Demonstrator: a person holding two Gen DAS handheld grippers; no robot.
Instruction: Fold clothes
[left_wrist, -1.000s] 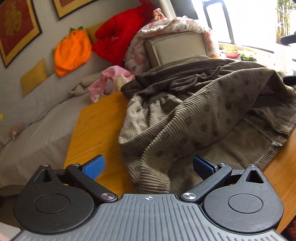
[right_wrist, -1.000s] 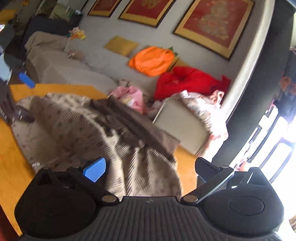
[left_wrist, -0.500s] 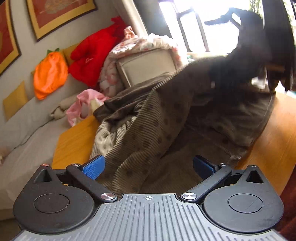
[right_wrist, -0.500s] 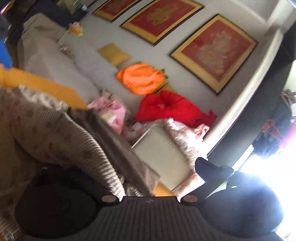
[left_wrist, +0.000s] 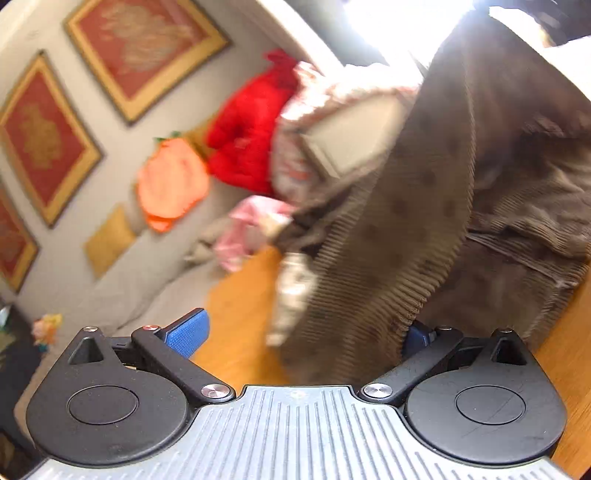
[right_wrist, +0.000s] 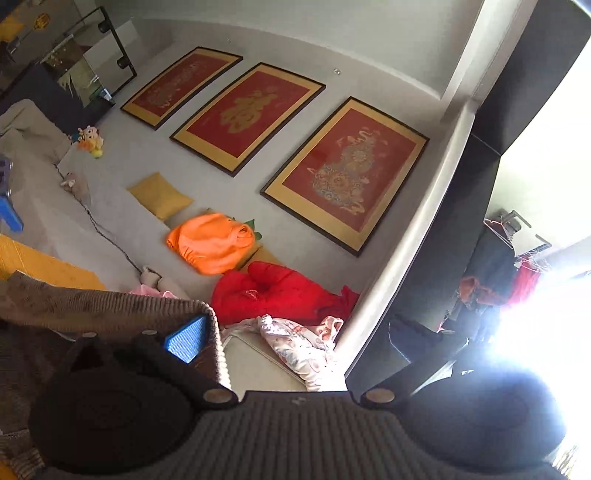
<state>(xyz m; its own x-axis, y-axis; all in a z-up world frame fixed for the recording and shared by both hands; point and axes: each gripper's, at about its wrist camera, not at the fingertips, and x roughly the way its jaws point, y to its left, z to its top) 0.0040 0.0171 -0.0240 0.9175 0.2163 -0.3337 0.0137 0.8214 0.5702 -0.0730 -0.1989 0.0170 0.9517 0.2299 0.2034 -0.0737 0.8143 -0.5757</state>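
Observation:
A brown corduroy garment with dark dots (left_wrist: 424, 206) hangs lifted above the orange wooden table (left_wrist: 240, 295), its lower hem drooping over my left gripper (left_wrist: 303, 332). The left jaws stand wide open; the cloth hides most of the right blue pad, and the left blue pad (left_wrist: 186, 332) is bare. In the right wrist view, my right gripper (right_wrist: 295, 336) is open and tilted up toward the wall. An edge of the garment (right_wrist: 110, 302) is draped over its left finger beside the blue pad (right_wrist: 186, 338); the right finger is bare.
A grey sofa (right_wrist: 74, 221) runs behind the table with an orange cushion (right_wrist: 210, 242), a red cushion (right_wrist: 273, 291), a yellow pillow (right_wrist: 159, 194) and pink clothes (left_wrist: 251, 225). A floral cloth (right_wrist: 299, 343) lies over a chair back. Framed red pictures hang above. A bright window glares at right.
The garment has been lifted off the table and now hangs up high. My right gripper rose and tilted up toward the wall. My left gripper tilted up too, with the hem falling onto it.

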